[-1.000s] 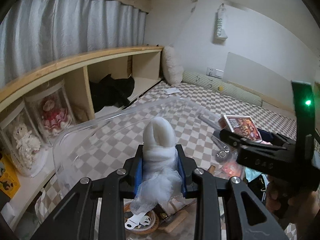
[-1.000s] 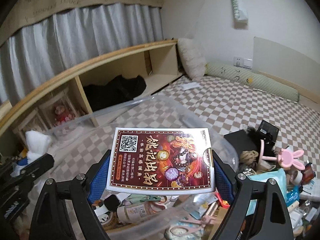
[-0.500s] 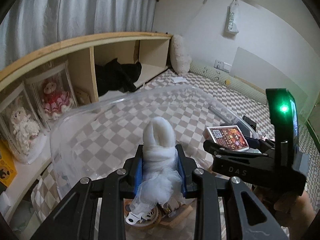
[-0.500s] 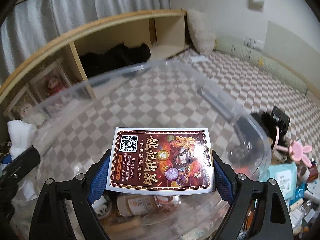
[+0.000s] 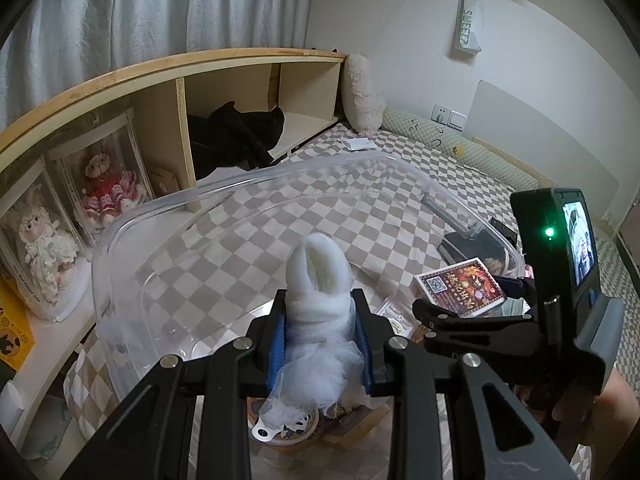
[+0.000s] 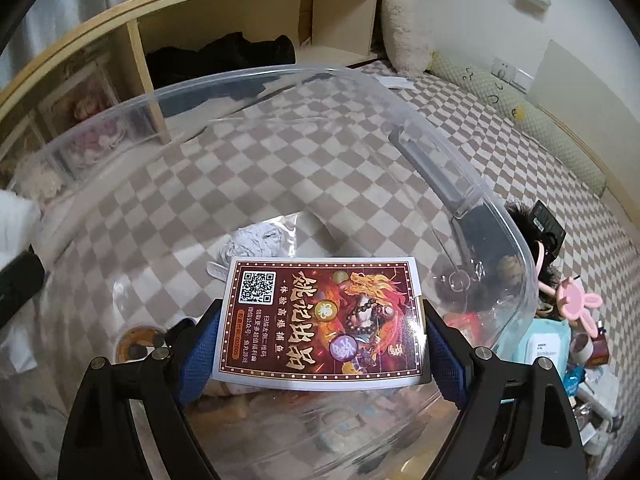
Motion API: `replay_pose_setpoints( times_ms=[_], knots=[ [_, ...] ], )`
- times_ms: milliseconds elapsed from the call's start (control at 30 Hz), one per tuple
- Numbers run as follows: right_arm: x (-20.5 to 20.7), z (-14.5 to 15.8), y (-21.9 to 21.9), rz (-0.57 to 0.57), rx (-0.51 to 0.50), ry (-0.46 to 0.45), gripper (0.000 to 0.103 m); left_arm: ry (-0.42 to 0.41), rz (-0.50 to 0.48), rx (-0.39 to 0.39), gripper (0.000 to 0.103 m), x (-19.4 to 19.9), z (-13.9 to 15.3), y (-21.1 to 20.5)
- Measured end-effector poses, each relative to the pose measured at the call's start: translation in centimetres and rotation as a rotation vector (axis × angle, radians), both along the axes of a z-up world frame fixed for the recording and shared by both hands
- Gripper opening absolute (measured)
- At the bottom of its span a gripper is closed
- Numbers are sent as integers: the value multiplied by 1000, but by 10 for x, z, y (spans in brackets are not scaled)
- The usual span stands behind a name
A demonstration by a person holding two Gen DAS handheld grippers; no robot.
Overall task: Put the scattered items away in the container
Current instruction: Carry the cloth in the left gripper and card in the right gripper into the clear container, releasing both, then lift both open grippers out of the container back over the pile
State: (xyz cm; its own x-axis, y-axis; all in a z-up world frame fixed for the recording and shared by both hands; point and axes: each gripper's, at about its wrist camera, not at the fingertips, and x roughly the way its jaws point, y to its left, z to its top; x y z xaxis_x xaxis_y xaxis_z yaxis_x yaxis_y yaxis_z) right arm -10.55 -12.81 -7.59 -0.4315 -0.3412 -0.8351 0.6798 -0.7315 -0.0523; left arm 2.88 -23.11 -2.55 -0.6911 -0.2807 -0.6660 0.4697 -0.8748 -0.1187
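Step in hand: both held items are poised over the clear container [image 6: 472,184]; judged next, release each inside it.
Right gripper [image 6: 320,344]: jaws spread wide but clamped on the card box [image 6: 320,320], which lies flat between the pads above the container's interior.
Left gripper [image 5: 320,336]: jaws drawn close, clamped on the white gauze bundle [image 5: 320,288], which stands upright at 12 o'clock from the pads.
Release advice: lower the card box toward the floor of the container before parting the jaws; a flat drop keeps it from tipping over the rim.
Gauze advice: loose mesh hangs below the pads and may snag; open fully, then lift straight away.
Container contents: a crumpled bag [image 6: 260,240] lies at 12 o'clock from the card box.
Obstruction: the rim and grey handle [image 6: 432,172] at 1 o'clock; the two grippers sit close together.
Remaining clutter: pink bunny item [image 6: 576,304] and wipes pack [image 6: 548,340] at 3 o'clock, outside the wall.
Surroundings: wooden shelf [image 5: 180,92], dolls [image 5: 104,188].
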Motion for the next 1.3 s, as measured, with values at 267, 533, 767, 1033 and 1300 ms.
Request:
replay_pose_setpoints(
  times_ms=[267, 533, 767, 1033, 1300],
  knots=[
    [1, 4, -3, 16, 16, 9, 90, -7, 8, -9, 30, 0, -3, 3],
    [3, 4, -4, 26, 43, 26, 90, -28, 19, -14, 30, -1, -3, 4],
    [6, 13, -2, 24, 42, 79, 90, -21, 25, 1, 44, 1, -3, 2],
    [11, 17, 0, 33, 49, 103, 90, -19, 28, -10, 44, 2, -2, 3],
    [15, 21, 12, 31, -4, 99, 90, -18, 36, -11, 49, 0, 0, 4]
  ],
)
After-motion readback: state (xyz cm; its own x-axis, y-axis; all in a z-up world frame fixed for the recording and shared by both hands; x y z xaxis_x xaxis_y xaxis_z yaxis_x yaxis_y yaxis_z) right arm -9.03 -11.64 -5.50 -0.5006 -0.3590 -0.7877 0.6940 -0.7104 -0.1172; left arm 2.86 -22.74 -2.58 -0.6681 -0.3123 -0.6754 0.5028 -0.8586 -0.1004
